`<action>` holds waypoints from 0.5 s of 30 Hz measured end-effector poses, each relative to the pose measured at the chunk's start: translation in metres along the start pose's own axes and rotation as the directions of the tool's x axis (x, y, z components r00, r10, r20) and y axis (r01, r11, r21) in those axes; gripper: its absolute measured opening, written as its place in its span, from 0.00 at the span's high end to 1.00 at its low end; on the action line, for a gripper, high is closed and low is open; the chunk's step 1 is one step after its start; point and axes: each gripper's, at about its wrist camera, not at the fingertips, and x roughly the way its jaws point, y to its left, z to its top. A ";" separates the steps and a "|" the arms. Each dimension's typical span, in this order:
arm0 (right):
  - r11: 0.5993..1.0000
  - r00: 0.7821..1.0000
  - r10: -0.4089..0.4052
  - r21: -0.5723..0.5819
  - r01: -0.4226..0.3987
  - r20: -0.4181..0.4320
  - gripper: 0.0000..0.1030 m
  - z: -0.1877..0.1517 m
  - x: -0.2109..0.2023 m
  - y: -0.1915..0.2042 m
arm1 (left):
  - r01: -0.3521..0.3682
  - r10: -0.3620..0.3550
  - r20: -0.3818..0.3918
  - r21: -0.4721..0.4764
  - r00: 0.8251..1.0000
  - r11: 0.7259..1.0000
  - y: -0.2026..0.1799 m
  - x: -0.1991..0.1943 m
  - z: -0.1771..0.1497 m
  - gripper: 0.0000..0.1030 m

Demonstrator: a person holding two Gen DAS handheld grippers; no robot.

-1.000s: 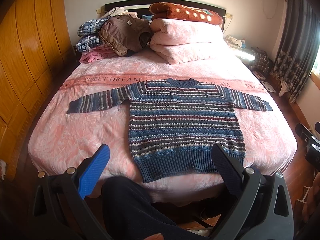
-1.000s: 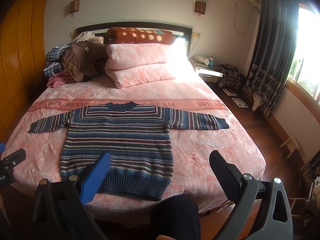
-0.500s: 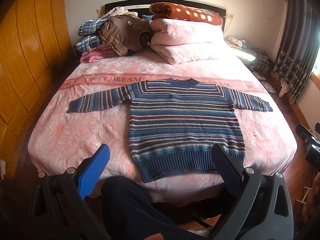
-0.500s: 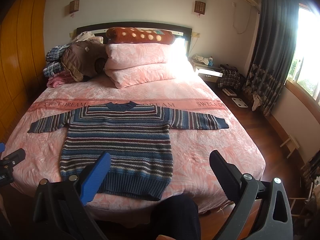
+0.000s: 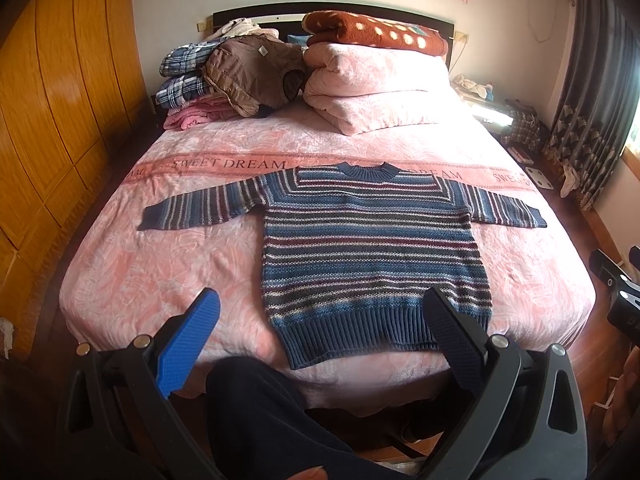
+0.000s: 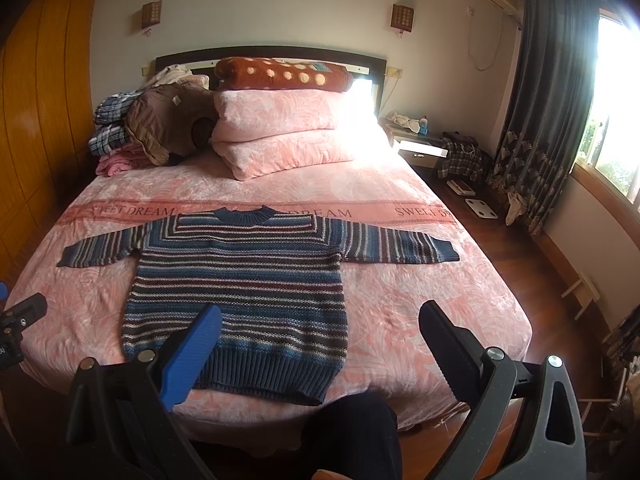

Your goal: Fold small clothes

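Striped knit in blue, maroon and white, the sweater (image 5: 372, 256) lies flat on the pink bedspread (image 5: 160, 272), filling the centre of the left wrist view and the centre-left of the right wrist view (image 6: 240, 292). Both sleeves are spread out sideways, the collar points to the headboard and the ribbed hem lies near the bed's front edge. We hold the left gripper (image 5: 320, 320) at the bottom of its frame with its jaws spread wide and nothing between them, short of the hem. Our right gripper (image 6: 320, 328) is likewise wide apart and empty, low in its frame. At the upper centre, folded pink quilts (image 5: 372, 92) are stacked under a dotted brown blanket (image 5: 376, 34), with a heap of clothes (image 5: 224, 76) to their left. We see no containers.
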 end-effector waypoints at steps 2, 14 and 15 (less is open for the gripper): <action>1.000 1.000 0.000 0.000 0.000 0.001 0.04 0.000 0.000 0.000 | 0.000 0.000 0.003 -0.002 1.000 1.000 0.000 -0.002 0.001 0.03; 1.000 1.000 0.002 -0.007 -0.002 0.005 0.04 0.004 -0.001 0.007 | -0.002 0.002 0.009 -0.007 1.000 1.000 0.003 -0.005 0.005 0.03; 1.000 1.000 0.000 -0.007 0.000 0.006 0.04 0.005 -0.001 0.007 | -0.008 0.008 0.013 -0.006 1.000 1.000 0.004 -0.006 0.006 0.03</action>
